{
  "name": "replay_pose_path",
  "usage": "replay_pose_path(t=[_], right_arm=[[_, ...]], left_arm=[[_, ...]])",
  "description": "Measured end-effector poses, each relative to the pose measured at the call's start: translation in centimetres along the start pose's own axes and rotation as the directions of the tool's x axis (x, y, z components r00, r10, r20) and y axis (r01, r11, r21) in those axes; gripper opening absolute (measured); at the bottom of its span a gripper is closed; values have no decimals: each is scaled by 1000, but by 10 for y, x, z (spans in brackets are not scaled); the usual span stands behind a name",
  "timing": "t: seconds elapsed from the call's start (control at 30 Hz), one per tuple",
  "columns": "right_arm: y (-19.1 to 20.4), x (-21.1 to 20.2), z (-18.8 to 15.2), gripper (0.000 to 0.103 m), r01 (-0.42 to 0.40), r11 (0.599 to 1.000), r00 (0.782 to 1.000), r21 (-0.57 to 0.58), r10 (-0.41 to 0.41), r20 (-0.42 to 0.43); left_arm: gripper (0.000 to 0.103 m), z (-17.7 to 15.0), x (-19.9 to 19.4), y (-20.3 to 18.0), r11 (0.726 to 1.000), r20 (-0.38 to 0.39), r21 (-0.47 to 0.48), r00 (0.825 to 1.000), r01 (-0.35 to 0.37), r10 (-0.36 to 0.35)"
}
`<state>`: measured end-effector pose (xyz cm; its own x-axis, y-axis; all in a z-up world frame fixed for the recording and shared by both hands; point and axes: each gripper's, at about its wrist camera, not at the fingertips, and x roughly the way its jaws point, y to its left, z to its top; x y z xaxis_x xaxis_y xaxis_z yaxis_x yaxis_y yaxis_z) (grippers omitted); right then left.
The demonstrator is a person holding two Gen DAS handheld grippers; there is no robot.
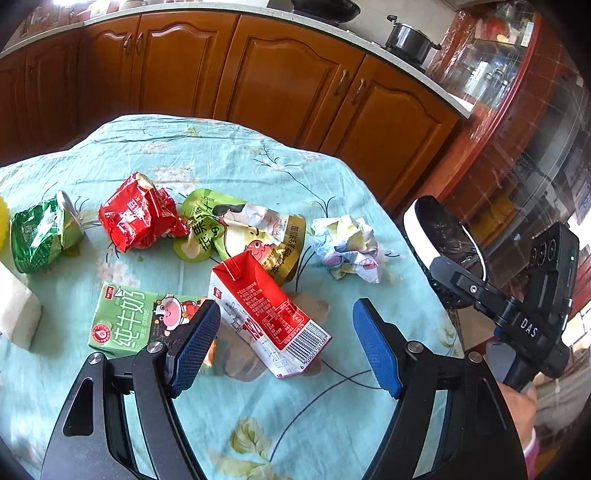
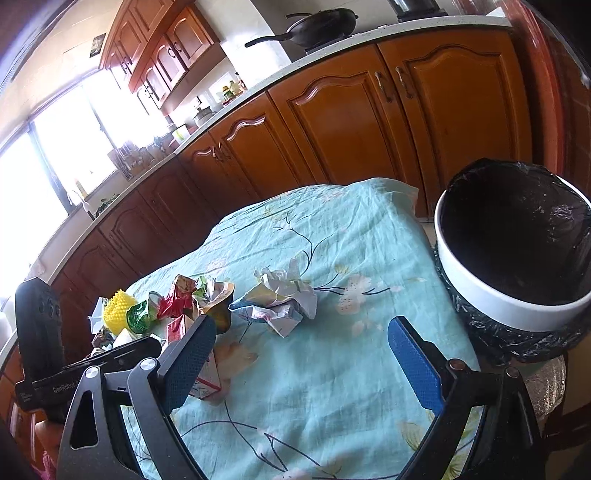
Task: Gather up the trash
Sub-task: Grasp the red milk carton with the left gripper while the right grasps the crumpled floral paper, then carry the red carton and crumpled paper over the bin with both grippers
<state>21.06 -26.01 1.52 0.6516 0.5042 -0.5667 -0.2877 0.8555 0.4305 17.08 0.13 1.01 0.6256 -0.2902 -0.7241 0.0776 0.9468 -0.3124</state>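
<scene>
Trash lies on the table's light-blue floral cloth point(image 1: 229, 406). A red and white milk carton point(image 1: 266, 314) lies between the fingers of my open left gripper point(image 1: 284, 343), just ahead of them. A green milk carton point(image 1: 129, 319) lies left of it. Behind are a red wrapper point(image 1: 136, 214), a green wrapper point(image 1: 40, 236), a green snack pouch point(image 1: 243, 232) and a crumpled paper ball point(image 1: 347, 245). My right gripper point(image 2: 303, 363) is open and empty above the cloth, short of the paper ball point(image 2: 280, 299). A white bin point(image 2: 513, 243) with a black liner stands at the table's right edge.
Wooden kitchen cabinets point(image 1: 288, 81) run behind the table, with a pot point(image 1: 410, 37) and a pan point(image 2: 321, 26) on the counter. A yellow spiky object point(image 2: 116, 310) sits at the far left of the trash pile. A white block point(image 1: 16, 306) lies at the left.
</scene>
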Motion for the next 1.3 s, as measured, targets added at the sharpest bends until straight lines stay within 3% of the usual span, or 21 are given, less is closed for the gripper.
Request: replay_pose_path(t=[0.4, 0.47, 0.5, 0.6, 0.7, 0.77, 0.97, 1.3], right_arm=[[9, 58, 10, 94, -20, 999, 993, -48, 15, -114], [10, 65, 12, 92, -20, 998, 992, -57, 13, -125], [10, 69, 13, 91, -21, 998, 991, -59, 13, -131], [10, 77, 14, 78, -25, 998, 989, -65, 15, -148], [11, 82, 15, 52, -31, 997, 987, -76, 19, -158], [13, 82, 14, 28, -25, 995, 988, -93, 10, -155], [15, 73, 11, 17, -18, 994, 990, -108, 3, -142], [0, 24, 9, 16, -1, 999, 998, -54, -3, -64]], left_arm=[[75, -9, 29, -4, 996, -34, 40, 996, -76, 78], [71, -9, 28, -3, 995, -25, 47, 996, -83, 85], [65, -9, 28, -2, 995, -24, 48, 996, -83, 84], [51, -10, 27, 0, 995, -18, 54, 996, -81, 83], [39, -10, 26, 2, 995, -18, 58, 997, -78, 79], [35, -10, 23, 3, 995, -10, 66, 997, -78, 79], [31, -13, 13, 4, 995, 9, 80, 998, -66, 66], [31, -9, -6, -15, 992, 51, 123, 999, -10, 4]])
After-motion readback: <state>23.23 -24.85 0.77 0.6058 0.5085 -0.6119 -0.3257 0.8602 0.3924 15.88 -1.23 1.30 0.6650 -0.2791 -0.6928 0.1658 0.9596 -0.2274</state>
